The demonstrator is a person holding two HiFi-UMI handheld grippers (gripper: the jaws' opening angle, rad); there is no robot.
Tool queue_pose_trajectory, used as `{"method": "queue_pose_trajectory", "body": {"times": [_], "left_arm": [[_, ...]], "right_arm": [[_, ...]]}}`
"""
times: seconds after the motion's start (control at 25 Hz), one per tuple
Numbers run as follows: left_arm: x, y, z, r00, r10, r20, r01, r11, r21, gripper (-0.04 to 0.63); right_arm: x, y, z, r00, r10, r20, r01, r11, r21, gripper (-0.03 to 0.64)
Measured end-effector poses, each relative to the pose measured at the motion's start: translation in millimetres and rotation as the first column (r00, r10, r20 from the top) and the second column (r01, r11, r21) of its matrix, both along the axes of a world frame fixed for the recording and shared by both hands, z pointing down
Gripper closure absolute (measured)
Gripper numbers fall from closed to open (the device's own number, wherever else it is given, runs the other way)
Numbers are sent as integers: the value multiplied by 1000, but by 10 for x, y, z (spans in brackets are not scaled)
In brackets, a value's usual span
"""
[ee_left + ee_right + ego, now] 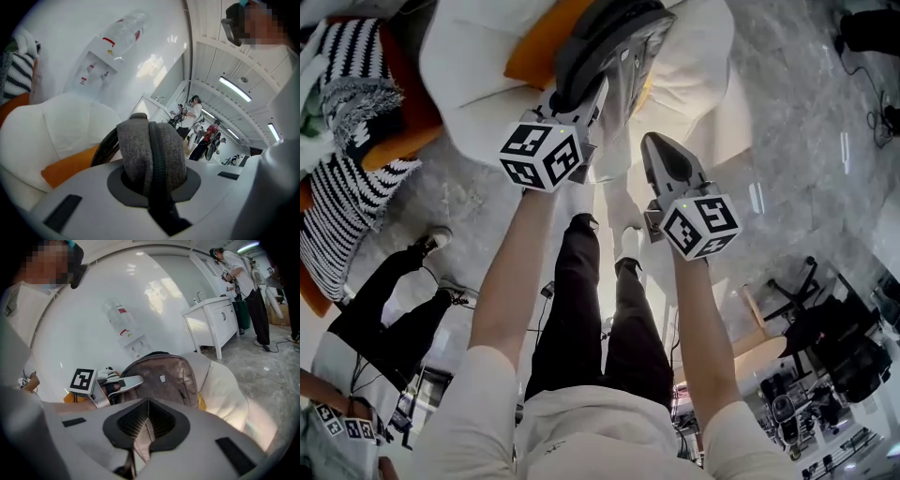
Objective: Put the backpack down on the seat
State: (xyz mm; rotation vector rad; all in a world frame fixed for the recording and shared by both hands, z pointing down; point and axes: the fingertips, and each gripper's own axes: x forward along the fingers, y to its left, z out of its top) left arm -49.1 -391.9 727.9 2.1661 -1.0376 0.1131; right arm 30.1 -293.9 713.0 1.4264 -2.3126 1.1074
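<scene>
Over grey marble floor (787,112), facing a white armchair (703,47) at the top of the head view. Clamping a thick grey fold of the backpack (614,42), dark zip line down its middle, in the left gripper (151,183) jaws, low centre of that view. Pinching a thin webbing strap (142,442) tight in the right gripper (146,420) jaws. Hanging the bag from both over the seat and its orange cushion (534,52); contact with the seat unclear. Probably mid-lowering. Next: settle the base on the cushion, then free both grips.

Grey backpack (614,42) at white seat (473,70)
</scene>
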Motion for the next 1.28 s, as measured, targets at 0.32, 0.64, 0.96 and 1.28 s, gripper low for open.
{"method": "queue_pose_trajectory", "body": {"times": [0.32, 0.64, 0.96, 1.28], "left_arm": [[153, -140, 182, 1000, 4, -18, -4, 1000, 23, 529], [282, -241, 396, 999, -6, -53, 9, 998, 60, 529], [360, -281, 548, 997, -1, -83, 8, 995, 94, 531], [55, -208, 673, 997, -39, -64, 47, 990, 132, 529]], "right_arm": [[85, 50, 245, 1000, 13, 14, -13, 1000, -16, 592], [140, 82, 422, 999, 22, 33, -23, 1000, 6, 592], [132, 154, 639, 999, 14, 44, -14, 1000, 9, 592], [92, 223, 745, 999, -4, 49, 4, 1000, -5, 592]]}}
